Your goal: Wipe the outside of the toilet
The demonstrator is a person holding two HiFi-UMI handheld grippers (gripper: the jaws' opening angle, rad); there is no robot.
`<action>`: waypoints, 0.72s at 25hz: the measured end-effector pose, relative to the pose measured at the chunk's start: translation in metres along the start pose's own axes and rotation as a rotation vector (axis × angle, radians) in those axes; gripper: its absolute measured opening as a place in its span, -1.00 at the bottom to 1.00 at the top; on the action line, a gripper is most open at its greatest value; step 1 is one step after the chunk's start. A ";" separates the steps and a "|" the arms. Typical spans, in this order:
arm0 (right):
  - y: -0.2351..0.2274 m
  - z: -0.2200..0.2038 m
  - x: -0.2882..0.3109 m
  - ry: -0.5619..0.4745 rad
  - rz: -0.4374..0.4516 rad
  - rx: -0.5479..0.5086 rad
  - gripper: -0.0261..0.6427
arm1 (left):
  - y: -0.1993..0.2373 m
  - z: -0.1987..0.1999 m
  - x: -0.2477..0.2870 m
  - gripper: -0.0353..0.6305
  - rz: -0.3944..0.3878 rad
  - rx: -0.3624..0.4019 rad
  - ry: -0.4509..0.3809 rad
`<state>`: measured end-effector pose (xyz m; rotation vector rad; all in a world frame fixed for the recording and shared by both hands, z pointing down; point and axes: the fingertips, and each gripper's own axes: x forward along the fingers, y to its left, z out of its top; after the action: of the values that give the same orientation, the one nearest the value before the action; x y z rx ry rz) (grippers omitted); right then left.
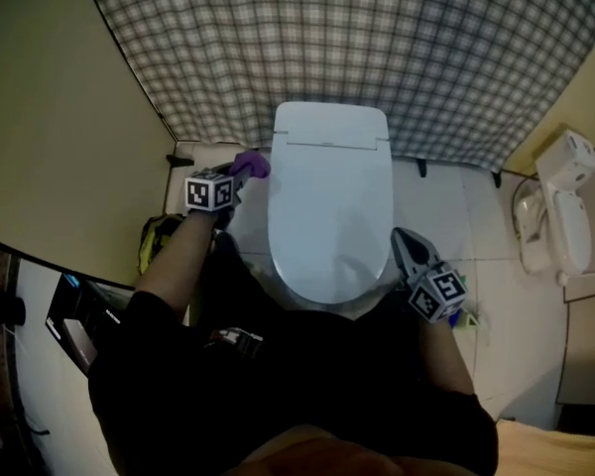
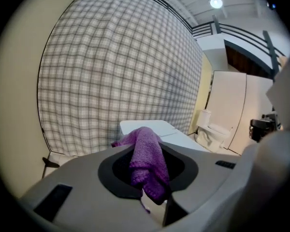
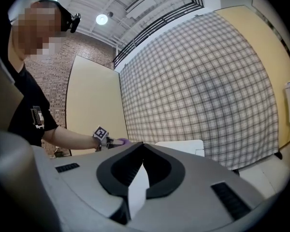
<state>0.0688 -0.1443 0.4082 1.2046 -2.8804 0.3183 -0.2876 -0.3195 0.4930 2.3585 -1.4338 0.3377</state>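
Left gripper (image 1: 234, 178) jaws clamped on purple cloth (image 1: 251, 164), at 9 o'clock of toilet (image 1: 329, 196); right gripper (image 1: 403, 239) jaws closed, empty, at 4 o'clock

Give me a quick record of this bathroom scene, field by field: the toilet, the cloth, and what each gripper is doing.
toilet: white toilet, lid down, backed by a checked wall
cloth: purple cloth, pinched and hanging out of the jaws
left gripper: left gripper shut on the cloth, at the toilet's rear left in the head view
right gripper: right gripper shut, nothing between its jaws, at the toilet's front right
contact: cannot tell whether the cloth touches the toilet
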 end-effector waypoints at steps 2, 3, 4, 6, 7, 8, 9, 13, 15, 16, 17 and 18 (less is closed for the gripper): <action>-0.007 0.003 0.008 0.004 0.000 0.010 -0.94 | 0.030 0.034 0.026 -0.64 0.028 0.000 -0.013; -0.012 0.005 0.013 0.004 -0.001 0.017 -0.94 | 0.044 0.050 0.042 -0.64 0.035 -0.008 -0.020; -0.018 0.006 0.019 0.005 -0.005 0.024 -0.94 | 0.056 0.063 0.060 -0.64 0.038 -0.021 -0.025; -0.030 0.006 0.029 0.013 -0.017 0.034 -0.94 | 0.078 0.077 0.099 -0.64 0.041 -0.055 -0.010; -0.037 0.005 0.033 0.018 -0.023 0.037 -0.94 | 0.088 0.080 0.120 -0.64 0.043 -0.068 0.008; -0.044 0.005 0.038 0.023 -0.029 0.040 -0.94 | 0.098 0.080 0.141 -0.64 0.050 -0.073 0.030; -0.052 0.006 0.044 0.028 -0.035 0.040 -0.94 | 0.108 0.080 0.161 -0.64 0.062 -0.070 0.053; -0.081 0.016 0.064 0.057 -0.052 0.023 -0.94 | 0.149 0.082 0.228 -0.63 0.126 -0.079 0.130; -0.095 0.018 0.073 0.079 -0.052 0.018 -0.94 | 0.160 0.086 0.253 -0.63 0.130 -0.103 0.138; -0.103 0.014 0.076 0.091 -0.051 0.018 -0.94 | 0.163 0.083 0.265 -0.63 0.124 -0.109 0.144; -0.110 0.007 0.080 0.103 -0.050 0.021 -0.94 | 0.165 0.077 0.277 -0.63 0.118 -0.111 0.149; -0.116 0.001 0.085 0.110 -0.047 0.027 -0.94 | 0.166 0.072 0.287 -0.63 0.111 -0.114 0.148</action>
<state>0.0909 -0.2834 0.4359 1.2162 -2.7590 0.4105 -0.3030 -0.6506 0.5670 2.1229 -1.4763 0.4387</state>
